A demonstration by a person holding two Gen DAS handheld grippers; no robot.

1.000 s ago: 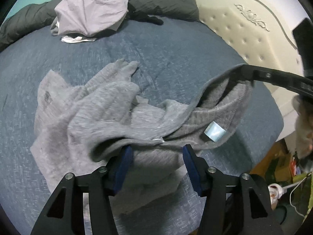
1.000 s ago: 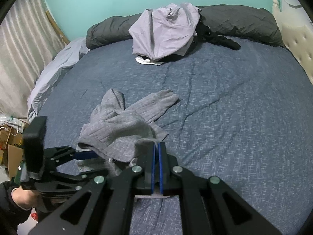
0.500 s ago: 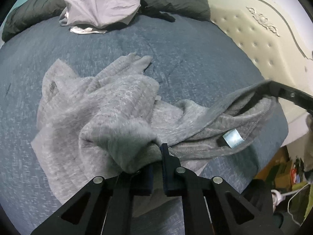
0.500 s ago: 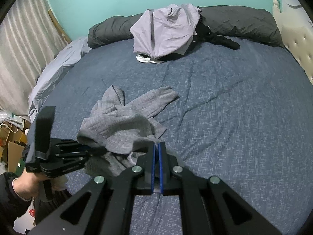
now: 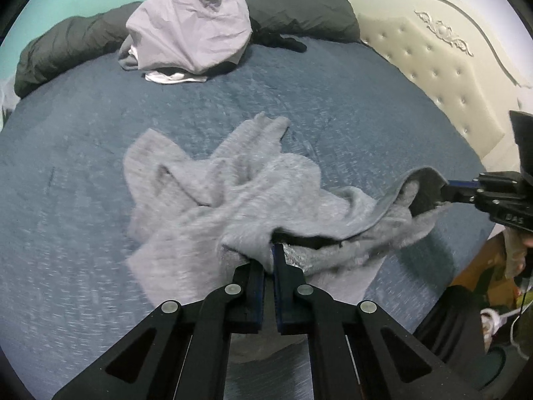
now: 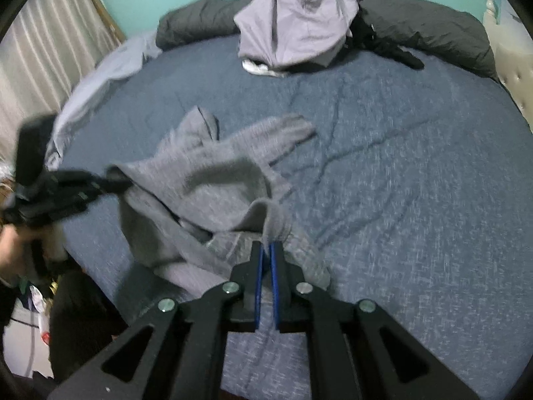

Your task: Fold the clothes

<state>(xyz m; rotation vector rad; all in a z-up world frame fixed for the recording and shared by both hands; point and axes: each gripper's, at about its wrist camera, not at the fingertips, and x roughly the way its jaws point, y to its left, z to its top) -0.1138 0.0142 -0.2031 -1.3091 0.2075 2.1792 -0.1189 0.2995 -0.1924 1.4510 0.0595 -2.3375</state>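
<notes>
Sagging in a rumpled heap near the front edge of the blue bed [image 5: 333, 106], the grey sweater [image 5: 233, 196] shows no neat fold. The left gripper [image 5: 269, 260] is clamped on one bunch of its fabric, the right gripper [image 6: 266, 250] pinched on another, the stretch between them lifted. Spreading flat and every fold look left to do. The lilac clothes pile [image 6: 299, 23] sits well back by the dark duvet [image 6: 433, 30].

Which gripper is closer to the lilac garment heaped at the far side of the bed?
Neither clearly. Left gripper and right gripper are both clamped on the grey sweater at the near edge, with the lilac garment well across the bed from each.
</notes>
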